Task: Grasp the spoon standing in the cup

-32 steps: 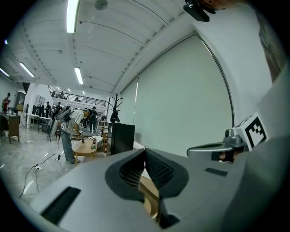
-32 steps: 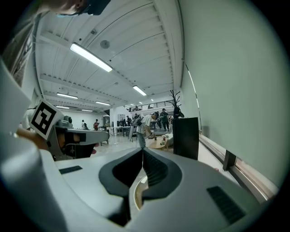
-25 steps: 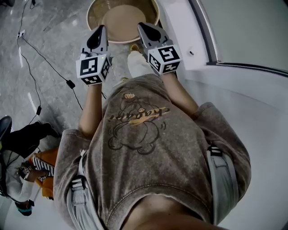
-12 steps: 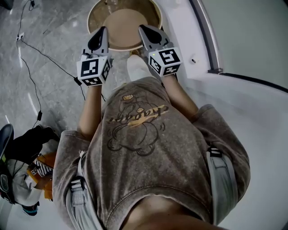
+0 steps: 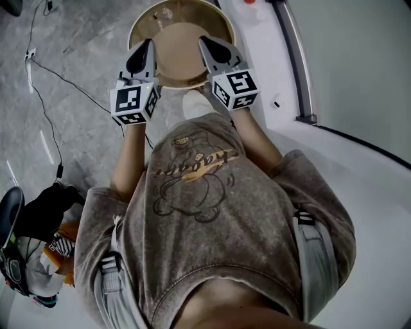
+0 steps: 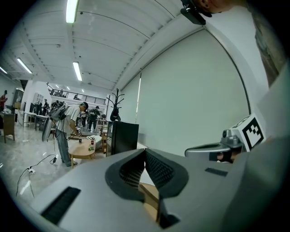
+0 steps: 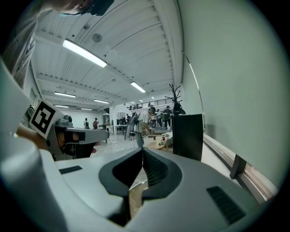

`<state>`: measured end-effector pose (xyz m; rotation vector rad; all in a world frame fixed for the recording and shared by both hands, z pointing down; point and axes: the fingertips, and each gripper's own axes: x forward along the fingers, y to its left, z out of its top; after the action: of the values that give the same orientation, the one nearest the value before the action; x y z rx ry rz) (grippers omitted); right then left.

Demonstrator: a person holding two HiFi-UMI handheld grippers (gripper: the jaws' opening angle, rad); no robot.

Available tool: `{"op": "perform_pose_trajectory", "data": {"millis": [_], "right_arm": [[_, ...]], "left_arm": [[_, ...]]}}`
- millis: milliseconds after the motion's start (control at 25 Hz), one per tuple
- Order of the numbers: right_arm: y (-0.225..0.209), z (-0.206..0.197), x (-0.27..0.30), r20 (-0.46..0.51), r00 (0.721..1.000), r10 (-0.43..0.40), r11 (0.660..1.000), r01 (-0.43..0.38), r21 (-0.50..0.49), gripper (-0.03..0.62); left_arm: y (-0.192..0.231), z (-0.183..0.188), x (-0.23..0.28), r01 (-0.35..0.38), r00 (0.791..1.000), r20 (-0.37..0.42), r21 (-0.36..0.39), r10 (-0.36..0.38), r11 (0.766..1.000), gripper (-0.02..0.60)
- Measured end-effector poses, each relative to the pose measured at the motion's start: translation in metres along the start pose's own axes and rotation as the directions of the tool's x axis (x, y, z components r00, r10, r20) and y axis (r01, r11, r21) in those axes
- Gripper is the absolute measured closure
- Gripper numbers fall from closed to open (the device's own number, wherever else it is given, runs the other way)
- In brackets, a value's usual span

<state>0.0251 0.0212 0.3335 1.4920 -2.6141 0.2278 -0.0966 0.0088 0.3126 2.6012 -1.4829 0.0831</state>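
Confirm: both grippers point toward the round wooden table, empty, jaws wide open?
Wrong on the jaws: each gripper view shows them shut. The left gripper and right gripper do point toward the round wooden table, empty.

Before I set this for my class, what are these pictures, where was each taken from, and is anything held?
No robot here: a person in a grey-brown printed T-shirt holds a grey two-jaw gripper in each hand, each bearing a cube with black-and-white square markers. The top-down picture comes from a camera on the person's head, showing the left gripper and right gripper. The other two come from cameras riding on the grippers, looking along their jaws. Both pairs of jaws are shut with nothing between them. Ahead stands a round tan wooden table; a small pale thing near its far edge is too small to name.
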Motion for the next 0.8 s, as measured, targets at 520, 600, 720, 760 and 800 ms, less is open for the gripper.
{"op": "perform_pose_trajectory", "data": {"millis": [520, 600, 720, 760, 800], "right_arm": [[-0.045, 0.049, 0.095, -0.024, 0.996, 0.091, 0.995, -0.092, -0.044, 0.574], [-0.06, 0.04, 0.097, -0.019, 0.994, 0.105, 0.994, -0.106, -0.041, 0.574], [-0.085, 0.029, 0.099, -0.012, 0.993, 0.117, 0.993, -0.117, -0.032, 0.574], [-0.093, 0.029, 0.103, -0.013, 0.993, 0.12, 0.992, -0.12, -0.03, 0.574], [-0.1, 0.029, 0.107, -0.015, 0.992, 0.124, 0.992, -0.124, -0.027, 0.574]], "left_arm": [[0.055, 0.034, 0.082, -0.082, 0.997, 0.009, -0.04, 0.082, 0.996, 0.563], [0.049, 0.026, 0.095, -0.095, 0.995, 0.011, -0.033, 0.096, 0.995, 0.563], [0.04, 0.016, 0.118, -0.103, 0.994, 0.016, -0.025, 0.104, 0.994, 0.563], [0.039, 0.016, 0.126, -0.107, 0.994, 0.014, -0.024, 0.107, 0.994, 0.563], [0.04, 0.016, 0.133, -0.112, 0.994, 0.009, -0.024, 0.112, 0.993, 0.563]]}}
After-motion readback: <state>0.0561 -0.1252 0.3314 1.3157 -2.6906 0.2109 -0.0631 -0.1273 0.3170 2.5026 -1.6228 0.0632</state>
